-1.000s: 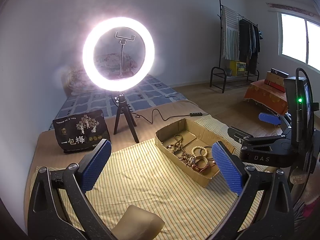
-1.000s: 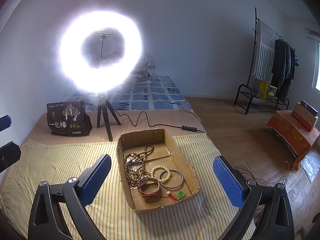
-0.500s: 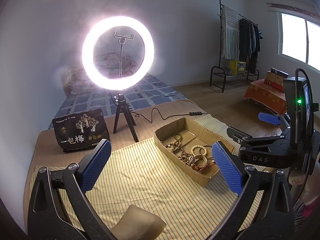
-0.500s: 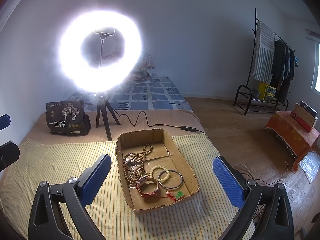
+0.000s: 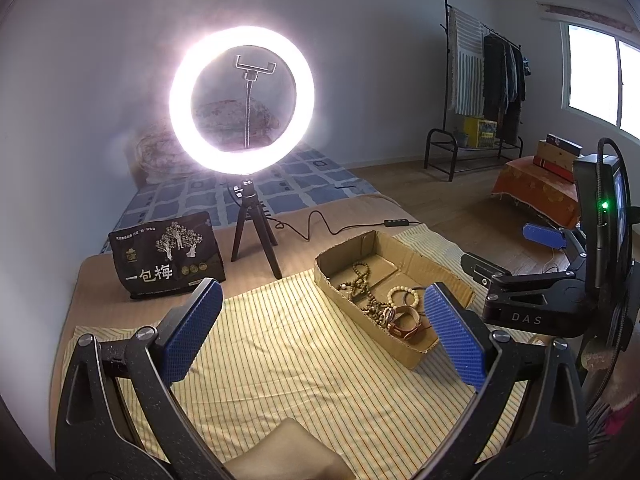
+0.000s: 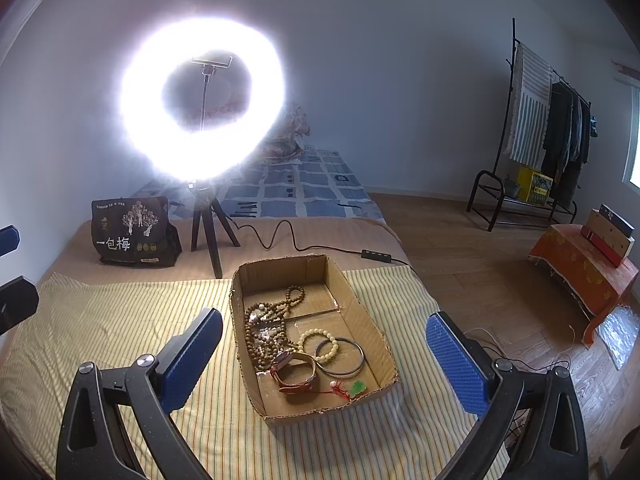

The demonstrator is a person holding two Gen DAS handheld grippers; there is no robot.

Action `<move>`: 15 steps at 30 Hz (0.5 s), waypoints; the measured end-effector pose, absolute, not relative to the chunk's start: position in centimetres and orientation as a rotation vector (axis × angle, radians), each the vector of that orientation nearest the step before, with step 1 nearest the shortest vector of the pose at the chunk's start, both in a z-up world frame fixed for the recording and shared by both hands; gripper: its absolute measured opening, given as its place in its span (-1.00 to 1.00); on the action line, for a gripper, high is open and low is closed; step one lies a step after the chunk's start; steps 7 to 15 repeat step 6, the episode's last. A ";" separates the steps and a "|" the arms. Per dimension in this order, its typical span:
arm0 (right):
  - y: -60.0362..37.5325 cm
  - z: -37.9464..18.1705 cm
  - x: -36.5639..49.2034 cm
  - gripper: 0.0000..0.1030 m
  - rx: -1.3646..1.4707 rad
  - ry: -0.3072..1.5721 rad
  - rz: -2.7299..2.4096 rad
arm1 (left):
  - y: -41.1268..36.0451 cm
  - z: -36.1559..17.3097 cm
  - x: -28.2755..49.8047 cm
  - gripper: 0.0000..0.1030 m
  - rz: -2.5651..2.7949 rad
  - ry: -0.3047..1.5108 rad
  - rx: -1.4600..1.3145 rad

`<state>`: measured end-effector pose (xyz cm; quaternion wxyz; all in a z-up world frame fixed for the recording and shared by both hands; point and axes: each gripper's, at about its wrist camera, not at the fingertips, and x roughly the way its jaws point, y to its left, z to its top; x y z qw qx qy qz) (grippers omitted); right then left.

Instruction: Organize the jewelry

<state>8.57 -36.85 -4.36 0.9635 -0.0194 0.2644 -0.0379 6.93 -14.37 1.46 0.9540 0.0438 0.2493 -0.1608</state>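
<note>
Nearest the cameras, the left gripper [image 5: 322, 330] and the right gripper [image 6: 324, 356] hang above the striped cloth [image 6: 120, 332] on the bed, both with jaws spread wide and nothing between them. Just beyond, a shallow cardboard box [image 6: 360, 312] holds all the jewelry in view: long strings of brown beads [image 6: 266, 332], a pale bead bracelet [image 6: 320, 346], a metal bangle [image 6: 346, 358], a brown strap [image 6: 294, 372] and a green charm on red cord [image 6: 356, 388]. The pieces lie loosely heaped and overlapping in the box, which fits either jewelry gathered in there or a pile waiting to be sorted out; the pictures cannot settle which. The right gripper's body reads "DAS" in the left view. Farther back, a dark bag [image 5: 168, 260] bears "一包梅", beside a lit ring lamp [image 5: 242, 100] on a tripod.
</note>
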 end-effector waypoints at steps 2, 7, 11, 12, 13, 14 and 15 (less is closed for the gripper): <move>-36.9 -4.4 8.5 0.99 -0.040 0.536 -0.077 | -14.3 1.4 6.9 0.99 -0.319 0.506 0.088; -36.9 -4.4 8.5 0.99 -0.042 0.535 -0.080 | -14.1 1.4 6.8 0.99 -0.312 0.497 0.092; -36.9 -4.4 8.5 0.99 -0.042 0.535 -0.080 | -14.1 1.4 6.8 0.99 -0.312 0.497 0.092; -36.9 -4.4 8.5 0.99 -0.042 0.535 -0.080 | -14.1 1.4 6.8 0.99 -0.312 0.497 0.092; -36.9 -4.4 8.5 0.99 -0.042 0.535 -0.080 | -14.1 1.4 6.8 0.99 -0.312 0.497 0.092; -36.9 -4.4 8.5 0.99 -0.042 0.535 -0.080 | -14.1 1.4 6.8 0.99 -0.312 0.497 0.092; -36.9 -4.4 8.5 0.99 -0.042 0.535 -0.080 | -14.1 1.4 6.8 0.99 -0.312 0.497 0.092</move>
